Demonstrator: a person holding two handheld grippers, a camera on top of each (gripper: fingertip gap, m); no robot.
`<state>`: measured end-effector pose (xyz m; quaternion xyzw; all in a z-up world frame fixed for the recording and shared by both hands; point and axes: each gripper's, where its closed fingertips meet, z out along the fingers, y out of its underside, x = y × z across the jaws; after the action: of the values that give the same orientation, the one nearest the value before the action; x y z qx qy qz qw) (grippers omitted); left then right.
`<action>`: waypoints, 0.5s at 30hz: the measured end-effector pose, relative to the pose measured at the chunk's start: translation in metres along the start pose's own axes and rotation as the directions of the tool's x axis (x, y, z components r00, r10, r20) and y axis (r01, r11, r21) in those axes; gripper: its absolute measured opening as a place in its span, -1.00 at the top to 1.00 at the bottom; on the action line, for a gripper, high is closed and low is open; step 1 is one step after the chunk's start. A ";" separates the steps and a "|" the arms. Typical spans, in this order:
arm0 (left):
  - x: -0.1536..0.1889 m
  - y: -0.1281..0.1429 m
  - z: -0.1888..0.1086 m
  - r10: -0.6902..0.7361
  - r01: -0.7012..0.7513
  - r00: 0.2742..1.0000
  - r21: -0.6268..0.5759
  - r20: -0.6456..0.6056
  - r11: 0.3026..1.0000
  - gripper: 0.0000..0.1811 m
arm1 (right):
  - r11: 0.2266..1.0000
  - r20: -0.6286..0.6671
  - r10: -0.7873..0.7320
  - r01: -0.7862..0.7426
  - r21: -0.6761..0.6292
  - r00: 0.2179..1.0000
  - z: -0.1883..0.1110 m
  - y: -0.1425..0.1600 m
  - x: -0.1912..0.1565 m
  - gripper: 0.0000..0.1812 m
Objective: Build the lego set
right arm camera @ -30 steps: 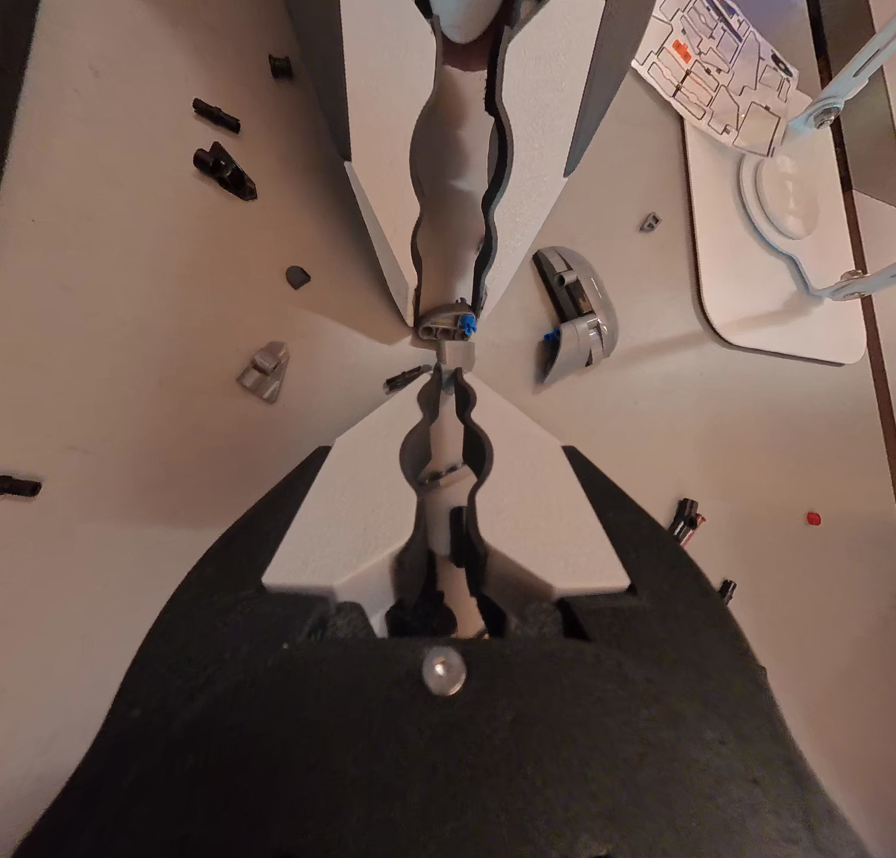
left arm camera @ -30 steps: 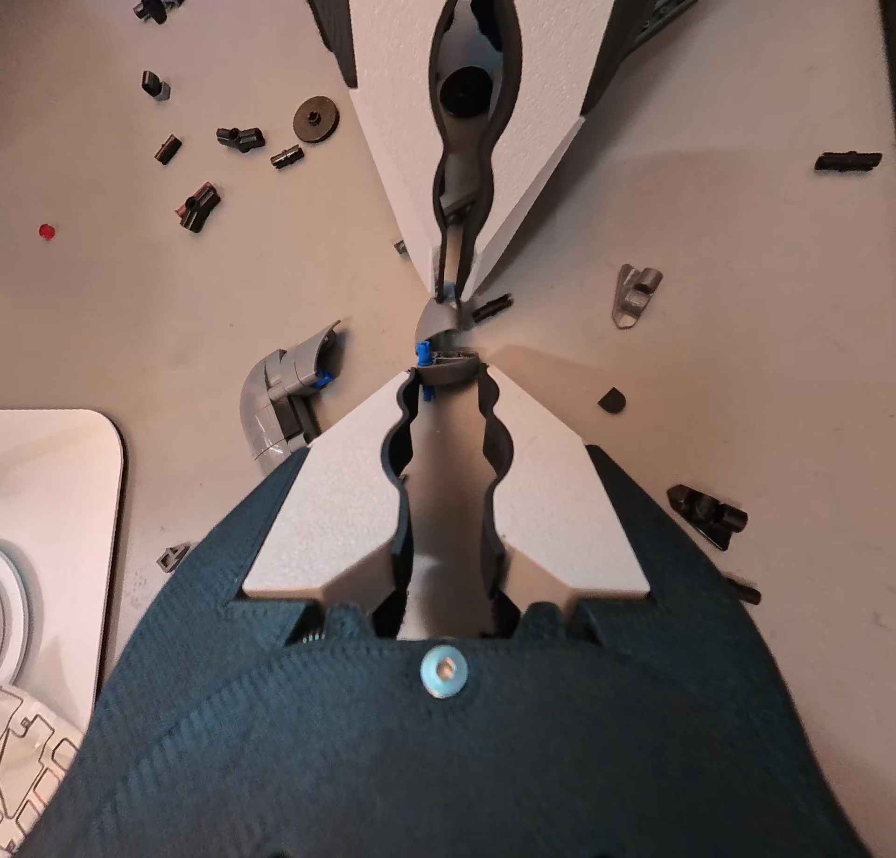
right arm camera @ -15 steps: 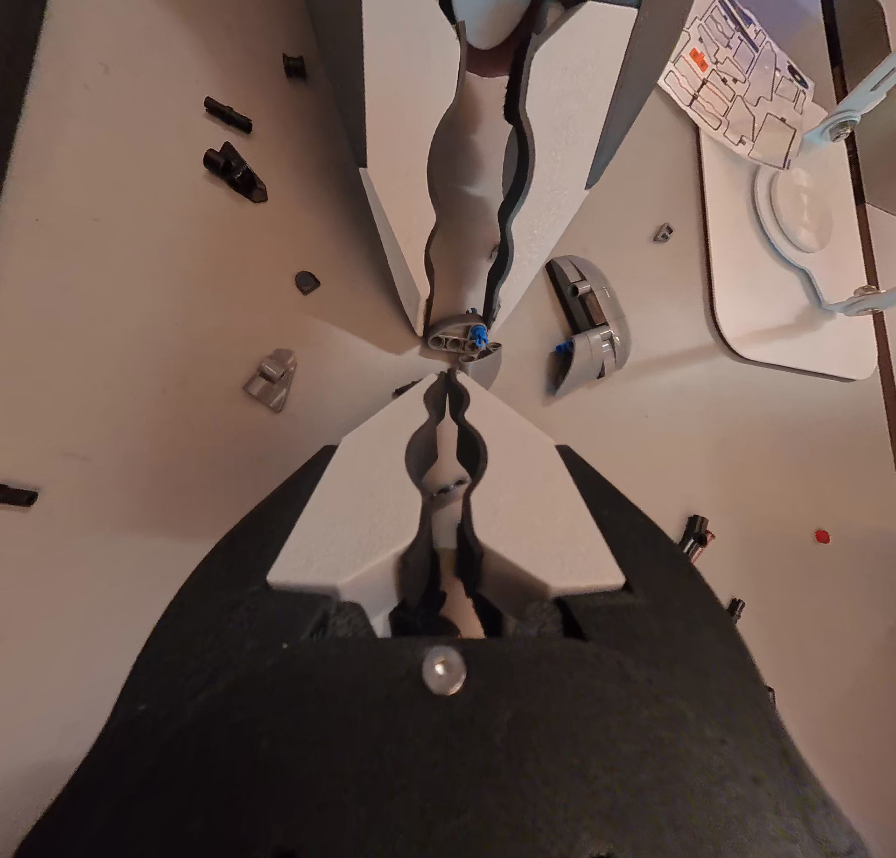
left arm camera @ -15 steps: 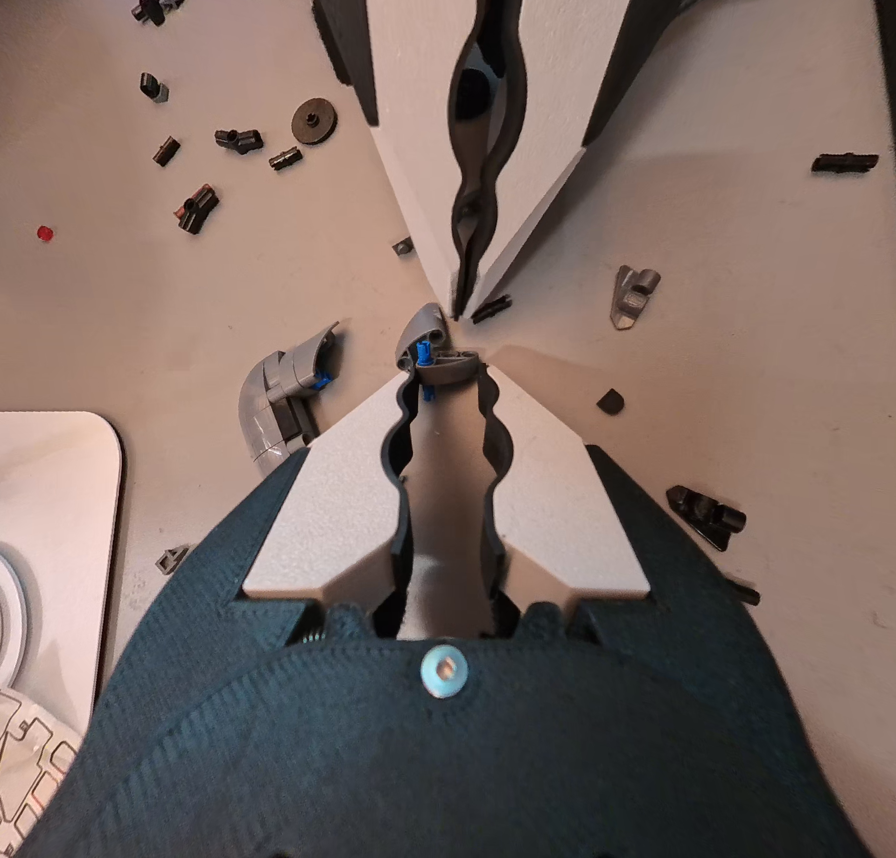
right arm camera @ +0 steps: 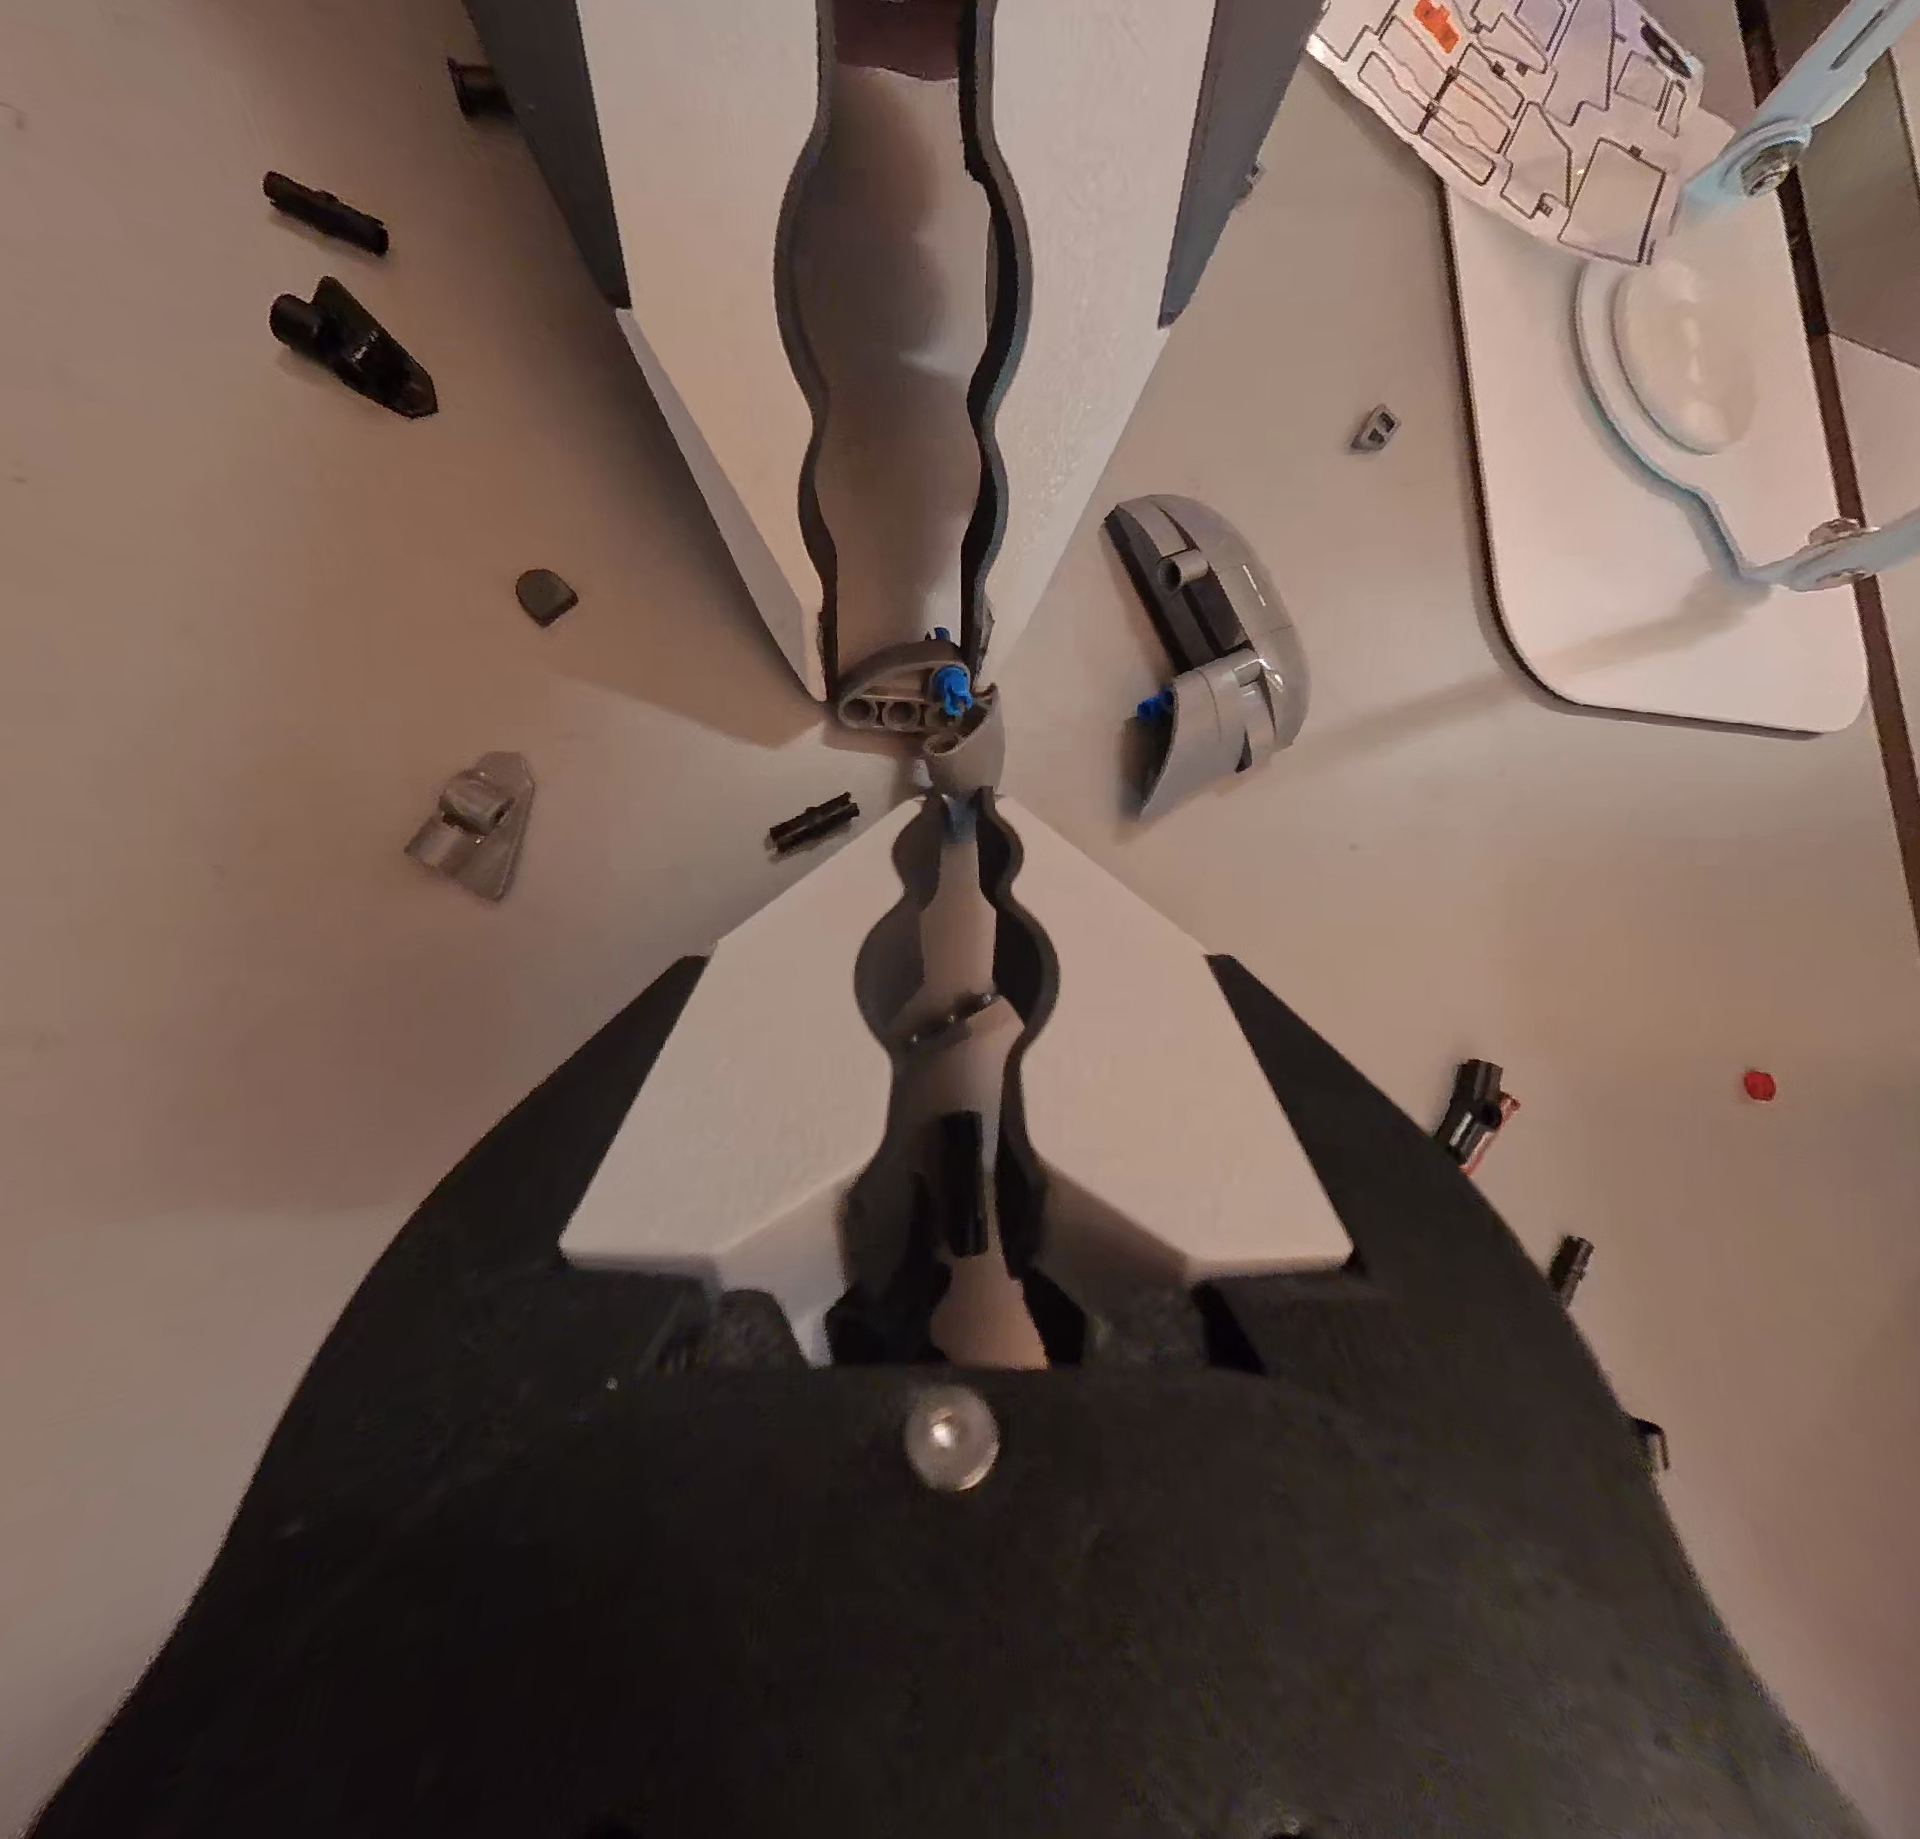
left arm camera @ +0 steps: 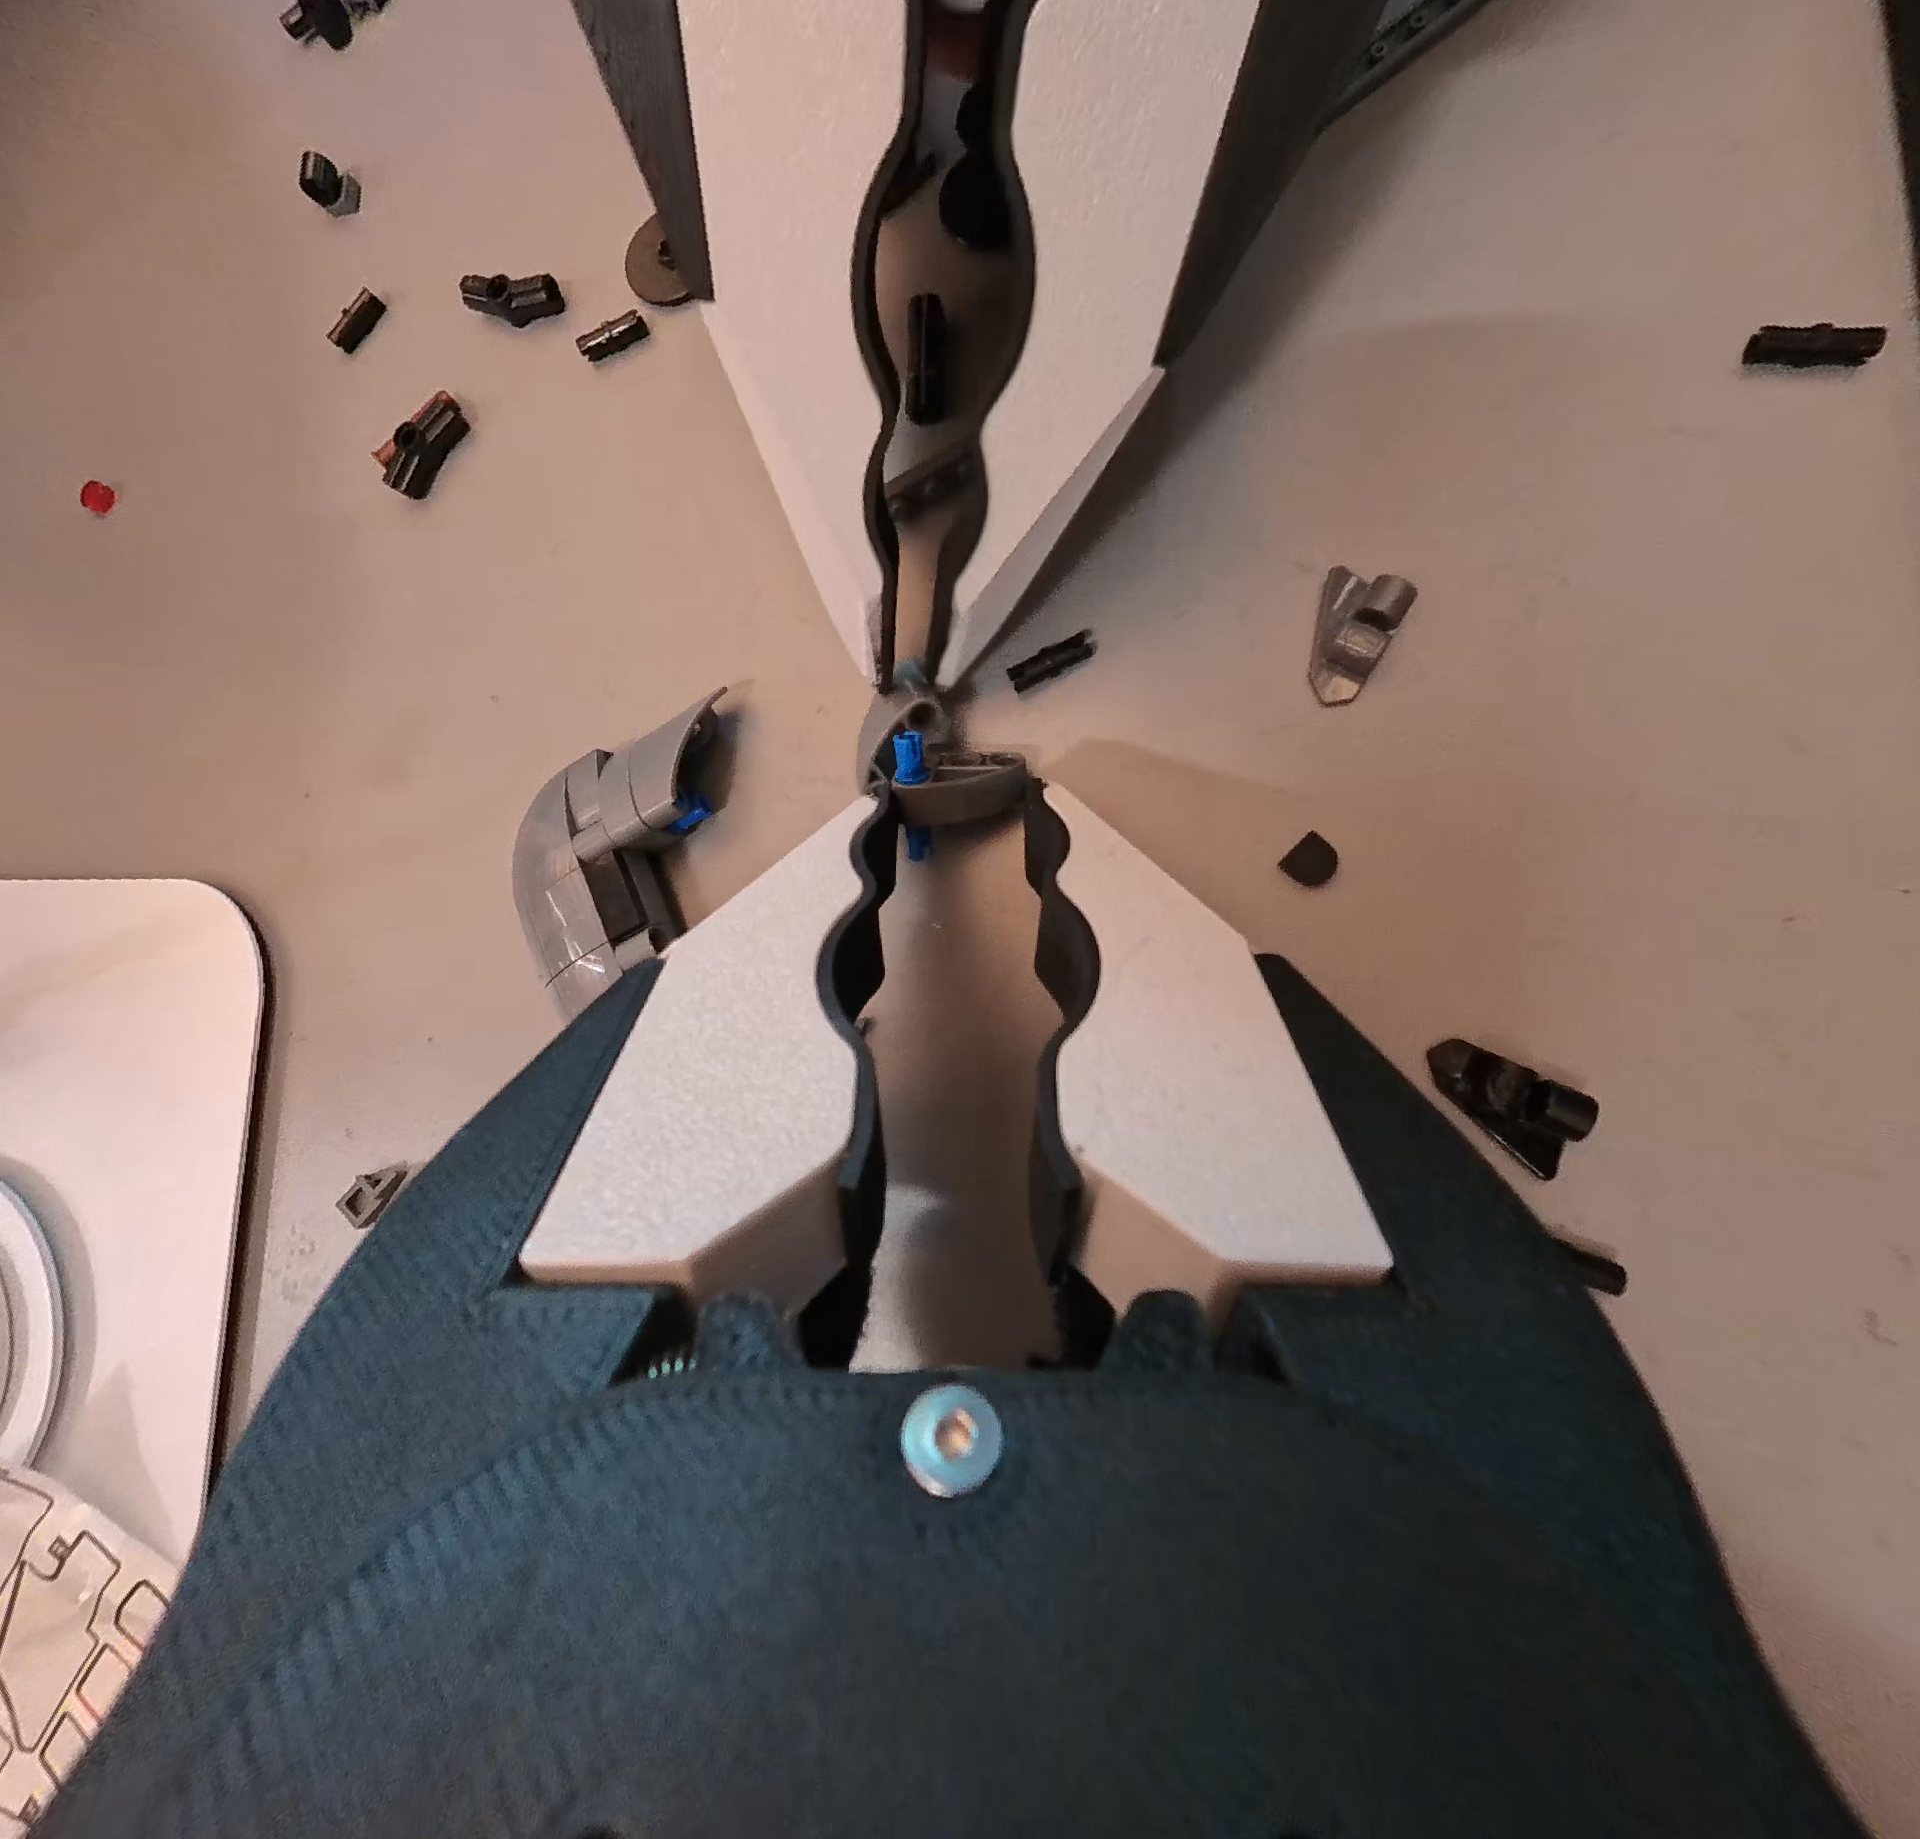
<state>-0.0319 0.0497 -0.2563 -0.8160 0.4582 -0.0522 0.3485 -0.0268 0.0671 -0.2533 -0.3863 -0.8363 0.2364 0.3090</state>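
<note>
Left gripper is pinching a stiff, light grey beam; right gripper, at 12 o'clock, is pinching its mate; hold edges.

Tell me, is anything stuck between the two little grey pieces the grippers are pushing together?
Nothing visible. The left gripper holds a grey beam with a blue pin, and the right gripper's curved grey piece already meets it.
</note>
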 end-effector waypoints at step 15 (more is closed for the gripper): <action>-0.002 0.001 0.000 -0.013 0.013 1.000 -0.001 -0.001 1.000 0.75 | 0.999 -0.030 -0.028 0.029 0.022 0.999 -0.007 -0.005 0.001 1.00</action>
<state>-0.0339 0.0501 -0.2565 -0.8191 0.4533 -0.0546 0.3474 -0.0246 0.0663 -0.2447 -0.3744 -0.8342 0.2357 0.3292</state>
